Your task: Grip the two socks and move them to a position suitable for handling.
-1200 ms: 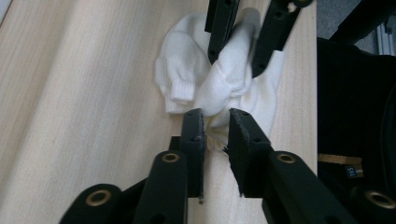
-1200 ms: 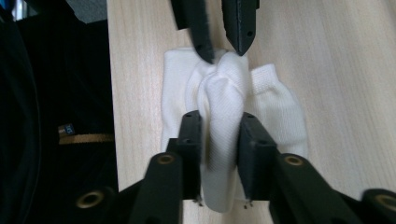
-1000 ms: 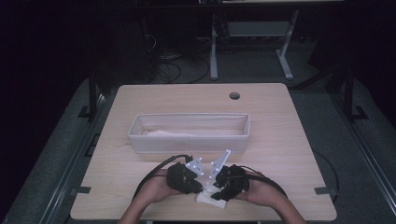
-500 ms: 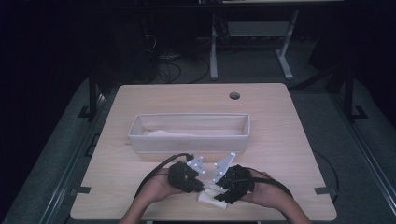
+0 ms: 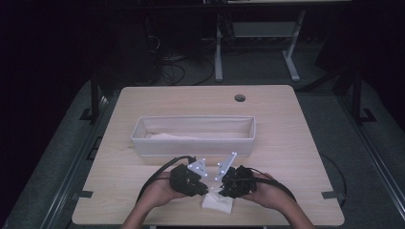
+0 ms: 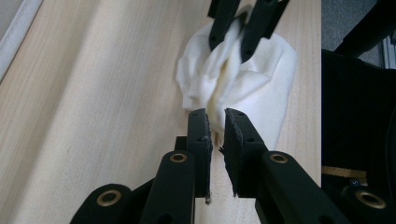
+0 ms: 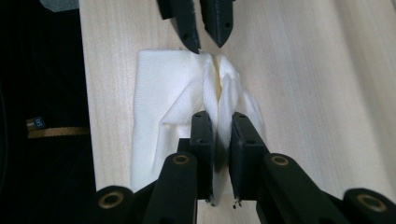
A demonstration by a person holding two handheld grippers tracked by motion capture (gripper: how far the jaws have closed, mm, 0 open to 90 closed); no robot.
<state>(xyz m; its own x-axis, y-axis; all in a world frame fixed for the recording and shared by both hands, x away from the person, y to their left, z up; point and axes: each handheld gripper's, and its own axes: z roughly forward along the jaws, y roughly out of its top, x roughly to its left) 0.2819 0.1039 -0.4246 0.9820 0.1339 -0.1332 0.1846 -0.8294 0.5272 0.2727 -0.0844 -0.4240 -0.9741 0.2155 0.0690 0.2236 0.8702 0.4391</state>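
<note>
Both grippers, left gripper (image 5: 206, 187) and right gripper (image 5: 220, 187), pinch one ridge of the white cloth (image 5: 218, 202) at the worktop's (image 5: 296, 143) near edge. Seemingly mid-fold; next, lift together toward the bin (image 5: 193, 141).

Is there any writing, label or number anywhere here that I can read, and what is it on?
No text here reads clearly.
A small tag on the gold band of the dark clothing bears marks too small to read.
Another small tag on the same dark clothing is too blurred to read.
The white cloth, the fabric bin and the table carry no writing.
</note>
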